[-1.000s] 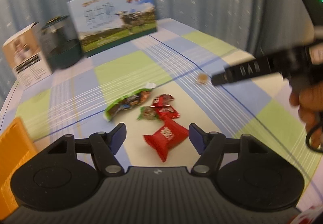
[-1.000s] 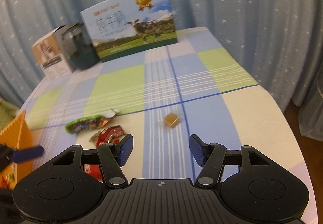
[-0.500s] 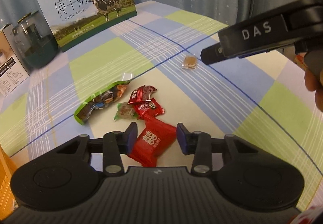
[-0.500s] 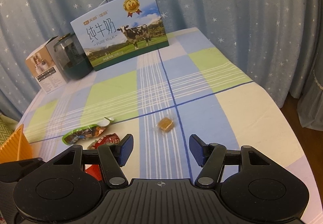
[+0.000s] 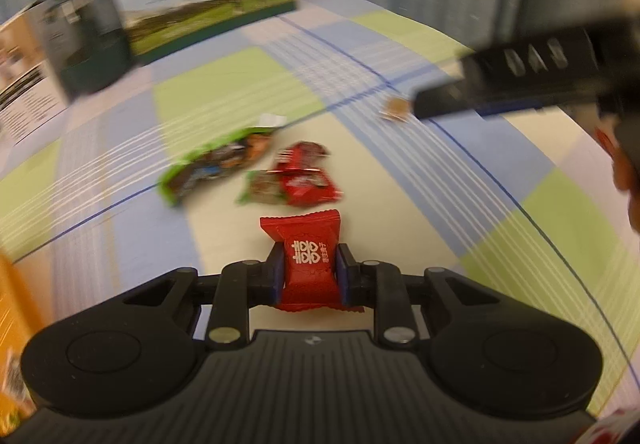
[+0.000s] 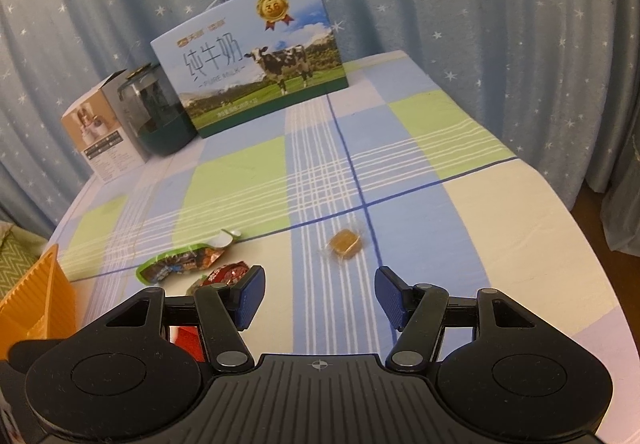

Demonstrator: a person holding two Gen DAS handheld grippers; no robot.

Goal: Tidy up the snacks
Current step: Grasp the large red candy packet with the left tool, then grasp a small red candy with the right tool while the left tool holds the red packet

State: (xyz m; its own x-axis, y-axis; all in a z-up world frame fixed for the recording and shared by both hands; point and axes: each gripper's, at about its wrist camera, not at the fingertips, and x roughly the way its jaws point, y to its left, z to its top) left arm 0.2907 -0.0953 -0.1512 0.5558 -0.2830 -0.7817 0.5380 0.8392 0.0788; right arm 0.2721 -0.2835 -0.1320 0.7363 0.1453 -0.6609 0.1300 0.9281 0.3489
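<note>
My left gripper (image 5: 307, 272) is shut on a red candy packet (image 5: 306, 264) with white print, held just above the checked tablecloth. Beyond it lie a green snack bar (image 5: 216, 167), a small green-and-red packet (image 5: 266, 189) and a red wrapper (image 5: 304, 173). A small brown wrapped candy (image 6: 345, 242) lies ahead of my right gripper (image 6: 320, 296), which is open and empty above the cloth. The same candy (image 5: 395, 108) shows in the left wrist view beside the right gripper's finger (image 5: 504, 77). The green bar (image 6: 180, 264) also shows in the right wrist view.
An orange basket (image 6: 38, 300) stands at the left table edge. A milk carton box (image 6: 250, 59), a dark green jar (image 6: 154, 111) and a white box (image 6: 98, 135) stand at the back. The table's right edge drops off by the curtain.
My left gripper closed on the red candy packet and lifted it slightly. My right gripper stayed open and moved a little nearer the brown candy.
</note>
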